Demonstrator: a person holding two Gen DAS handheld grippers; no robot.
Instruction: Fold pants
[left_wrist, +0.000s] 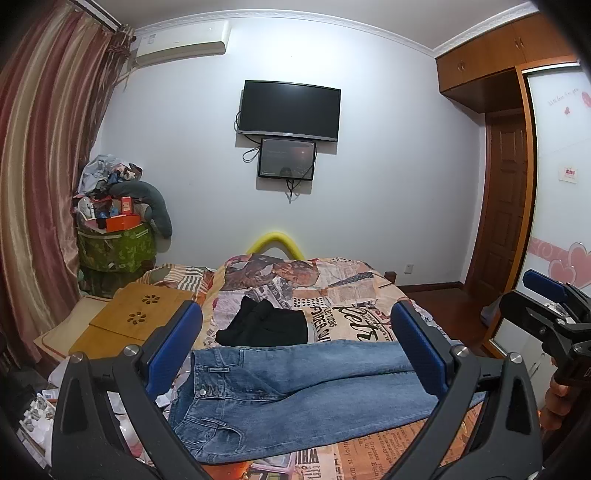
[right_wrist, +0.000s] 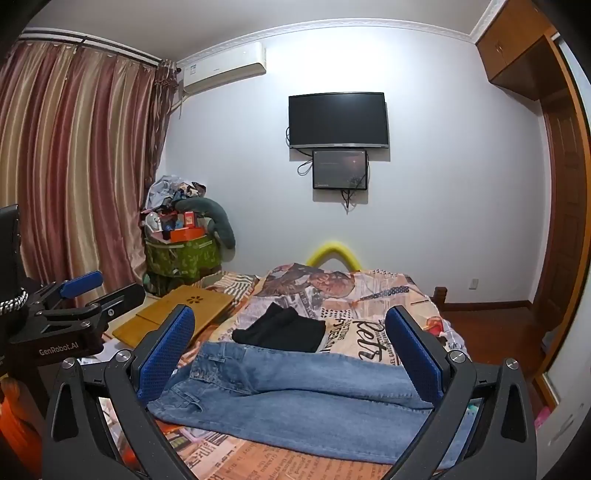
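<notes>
Jeans (left_wrist: 295, 391) lie flat on the bed (left_wrist: 369, 314), ahead of and below both my grippers, long axis left-right, waistband left, legs right. Left gripper (left_wrist: 295, 347) sits nearer the waistband, right gripper (right_wrist: 291, 354) nearer the legs. Both tilted slightly down, jaws wide apart, nothing held. Black garment (left_wrist: 266, 325) lies beyond.

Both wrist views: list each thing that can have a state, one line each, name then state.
blue jeans: unfolded, spread flat across the bed, waist to the left.
black garment: folded, lying beyond the jeans.
left gripper: open, holding nothing.
right gripper: open, holding nothing.
television: dark.
small screen: lit dimly.
curtain: drawn shut.
</notes>
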